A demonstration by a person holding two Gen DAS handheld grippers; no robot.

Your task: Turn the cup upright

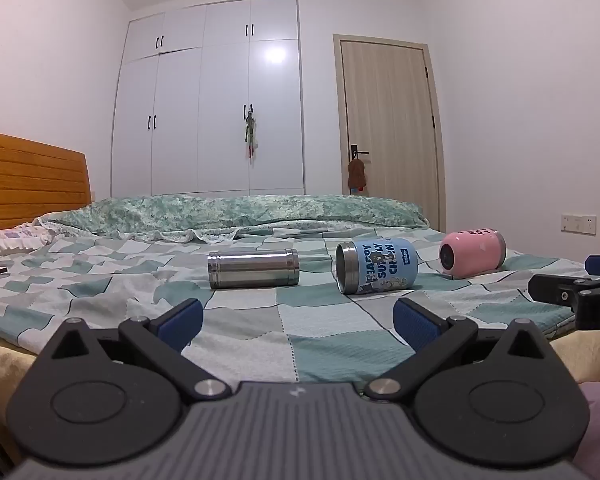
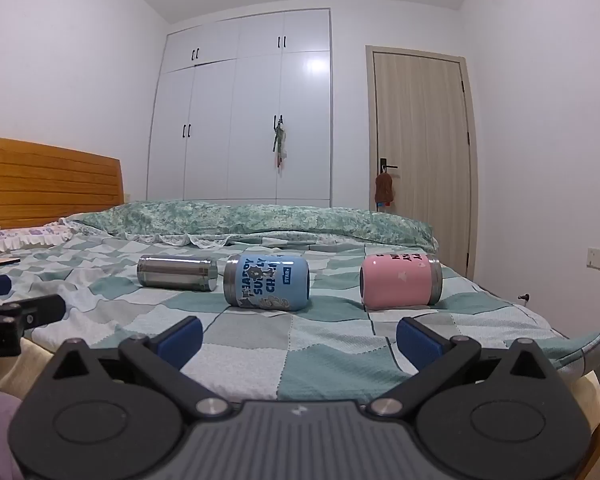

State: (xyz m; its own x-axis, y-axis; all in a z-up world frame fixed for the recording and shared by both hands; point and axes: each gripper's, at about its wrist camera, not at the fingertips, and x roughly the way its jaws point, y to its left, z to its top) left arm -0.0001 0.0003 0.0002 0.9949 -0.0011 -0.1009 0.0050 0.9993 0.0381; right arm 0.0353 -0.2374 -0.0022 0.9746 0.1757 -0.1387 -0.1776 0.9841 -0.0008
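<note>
Both sets of fingers were spread, holding nothing. Ahead of the left gripper [image 1: 298, 320] lay the steel cup [image 1: 254, 269] and blue cup [image 1: 376, 266]; the pink cup [image 2: 400, 285], on its side on the bed [image 2: 328, 364], lay ahead of the right gripper [image 2: 298, 338].

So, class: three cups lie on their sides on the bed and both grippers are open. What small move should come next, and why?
Probably ease the right gripper forward toward the pink cup, the one lying nearest its open side. Its jaws stand wide and hold nothing, and all three cups, including the blue cup and steel cup, lie untouched on the bedspread. The left gripper is open too.
</note>
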